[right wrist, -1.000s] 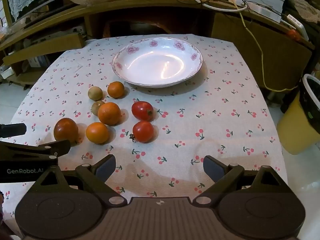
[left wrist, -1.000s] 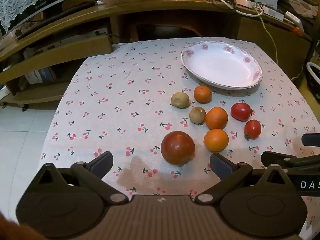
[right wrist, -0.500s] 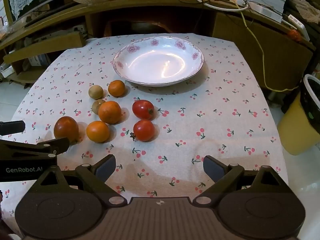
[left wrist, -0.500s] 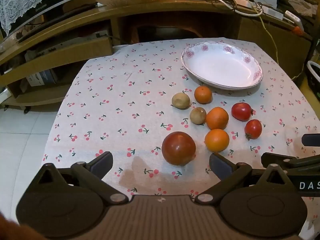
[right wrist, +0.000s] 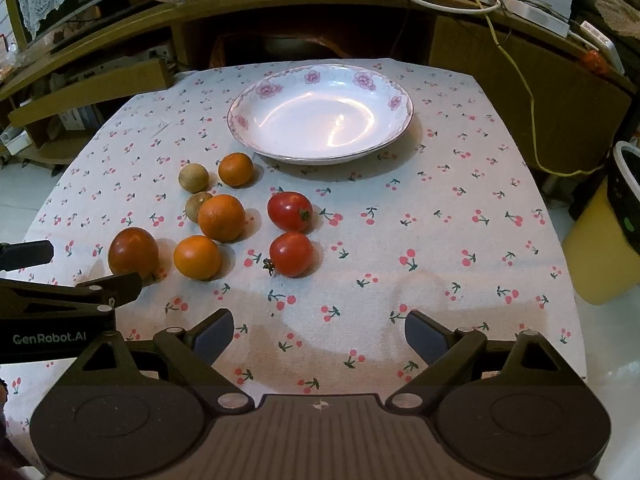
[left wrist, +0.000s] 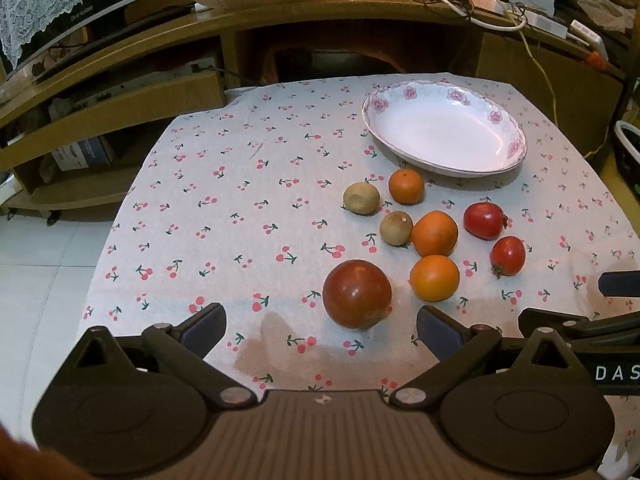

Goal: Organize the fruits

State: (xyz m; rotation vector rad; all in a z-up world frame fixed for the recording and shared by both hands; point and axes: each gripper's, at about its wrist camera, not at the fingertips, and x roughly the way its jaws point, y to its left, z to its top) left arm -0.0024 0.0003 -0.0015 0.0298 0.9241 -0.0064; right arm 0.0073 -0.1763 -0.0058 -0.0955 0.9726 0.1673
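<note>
Just ahead of left gripper (left wrist: 320, 330) wide jaws: dark tomato (left wrist: 357, 294).

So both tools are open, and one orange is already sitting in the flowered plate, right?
Not quite. The flowered plate holds nothing; all three oranges lie on the cloth beside it, as the right wrist view shows. Both the left tool and the right tool are indeed open.

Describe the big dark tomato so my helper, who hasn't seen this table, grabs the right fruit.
Start at the white floral plate; the fruit lies in a cluster on its near side. The dark tomato sits at the cluster's near-left end, beside an orange. It is the largest piece, brownish-red, not bright red.
</note>
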